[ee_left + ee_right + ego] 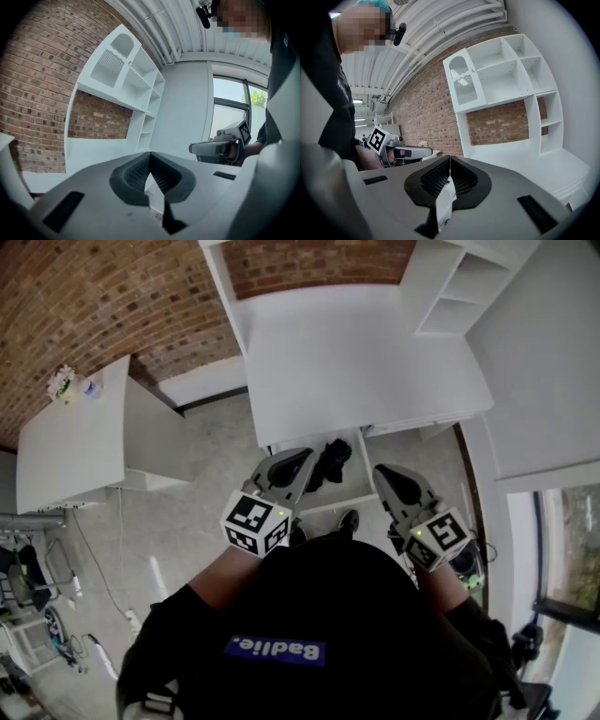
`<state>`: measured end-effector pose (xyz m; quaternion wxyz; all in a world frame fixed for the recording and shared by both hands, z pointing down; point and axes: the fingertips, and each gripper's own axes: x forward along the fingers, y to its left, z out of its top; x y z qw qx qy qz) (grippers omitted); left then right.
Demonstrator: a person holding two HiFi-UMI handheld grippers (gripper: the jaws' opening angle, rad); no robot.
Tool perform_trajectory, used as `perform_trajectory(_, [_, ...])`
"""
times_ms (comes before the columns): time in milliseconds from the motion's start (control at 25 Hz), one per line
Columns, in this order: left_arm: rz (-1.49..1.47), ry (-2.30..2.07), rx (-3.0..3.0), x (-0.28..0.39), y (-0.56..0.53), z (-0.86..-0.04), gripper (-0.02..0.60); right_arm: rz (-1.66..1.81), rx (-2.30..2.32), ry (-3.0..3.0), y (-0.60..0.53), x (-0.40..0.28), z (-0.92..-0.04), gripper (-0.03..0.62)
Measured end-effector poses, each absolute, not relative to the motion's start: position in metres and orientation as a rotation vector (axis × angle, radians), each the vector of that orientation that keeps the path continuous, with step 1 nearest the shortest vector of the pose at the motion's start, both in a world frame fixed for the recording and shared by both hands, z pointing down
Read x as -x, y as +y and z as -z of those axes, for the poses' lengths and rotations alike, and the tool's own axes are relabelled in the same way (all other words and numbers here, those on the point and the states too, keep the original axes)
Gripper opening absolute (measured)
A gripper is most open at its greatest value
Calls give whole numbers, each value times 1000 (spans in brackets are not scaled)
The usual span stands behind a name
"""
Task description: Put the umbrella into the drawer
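The black umbrella (330, 461) lies folded inside the open white drawer (323, 504) under the white desk top (356, 362). My left gripper (302, 458) hovers just left of the umbrella, over the drawer's left side, shut with nothing between its pads. In its own view the left gripper (150, 154) has its jaws meeting at the tip. My right gripper (385, 472) is held to the right of the drawer, also shut and empty. The right gripper (449, 158) points at the shelves. Each gripper shows in the other's view, level and apart.
A white shelf unit (461, 285) rises at the desk's back right against a brick wall (94, 306). A white side table (70, 442) with flowers stands to the left. My foot (349, 519) is just before the drawer front. A window (570, 540) is on the right.
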<state>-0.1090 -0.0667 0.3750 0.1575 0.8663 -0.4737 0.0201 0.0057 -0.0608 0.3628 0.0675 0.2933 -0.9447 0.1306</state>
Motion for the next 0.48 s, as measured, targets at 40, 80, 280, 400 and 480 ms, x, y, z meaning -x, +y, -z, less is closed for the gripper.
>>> perform_trajectory(40, [-55,-1356,-2479,110,-67,-374,3,-392,-882,-2847,-61,-5,-363,31])
perform_trajectory(80, [-51,-1355,-2480,110,-67,-373,3,-390,-882,-2849,-61,-4,-362,31])
perform_trajectory(280, [-22,-1336,-2483,110,-70,-370,3,-396,-880,-2838,-64,-3,-362,31])
perform_trajectory(400, [-18,-1331,-2483,109,-70,-370,3,-409,-880,-2851,-64,-3,-360,31])
perform_trajectory(480, [-17,-1330,-2484,108,-70,-370,3,-438,-887,-2871,-64,-1,-356,31])
